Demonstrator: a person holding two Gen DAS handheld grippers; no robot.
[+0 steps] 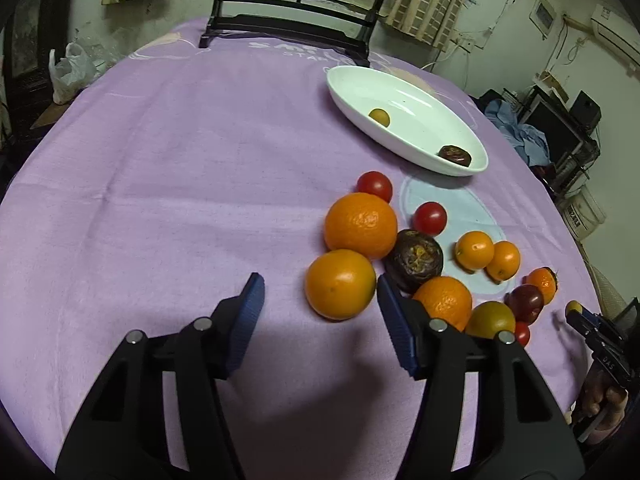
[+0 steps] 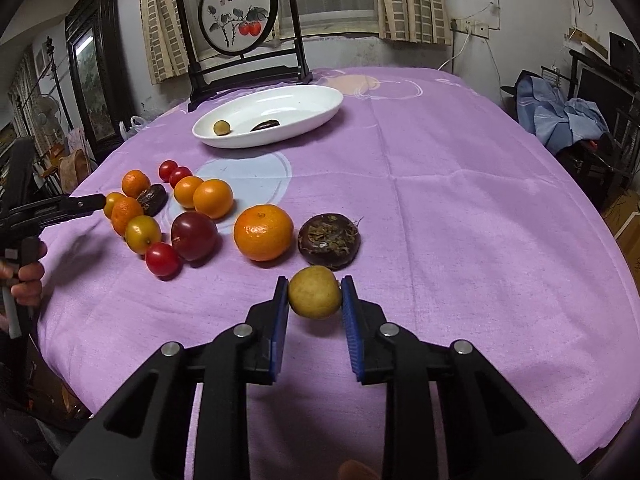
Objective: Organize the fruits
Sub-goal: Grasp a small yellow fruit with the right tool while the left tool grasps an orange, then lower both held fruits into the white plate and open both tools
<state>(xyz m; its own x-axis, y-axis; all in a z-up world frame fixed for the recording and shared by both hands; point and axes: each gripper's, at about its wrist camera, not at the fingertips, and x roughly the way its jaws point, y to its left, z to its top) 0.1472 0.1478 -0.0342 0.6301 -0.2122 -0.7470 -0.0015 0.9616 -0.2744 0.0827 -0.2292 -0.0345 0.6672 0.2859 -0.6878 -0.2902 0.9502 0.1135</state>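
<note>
Two risks stood out. The right hand-held gripper point(image 2: 314, 294) pinched a yellow fruit point(image 2: 315, 291) just above the table point(image 2: 460, 208); it could slip (round skin). The left hand-held gripper point(image 1: 320, 300), released, might nudge an orange point(image 1: 340, 284) beside it.

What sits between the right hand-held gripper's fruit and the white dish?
In the right wrist view, the big orange and a dark brown fruit lie just beyond the held yellow fruit; past them only bare purple cloth reaches the dish.

Dim indoor light — warped, vignetted edges
</note>
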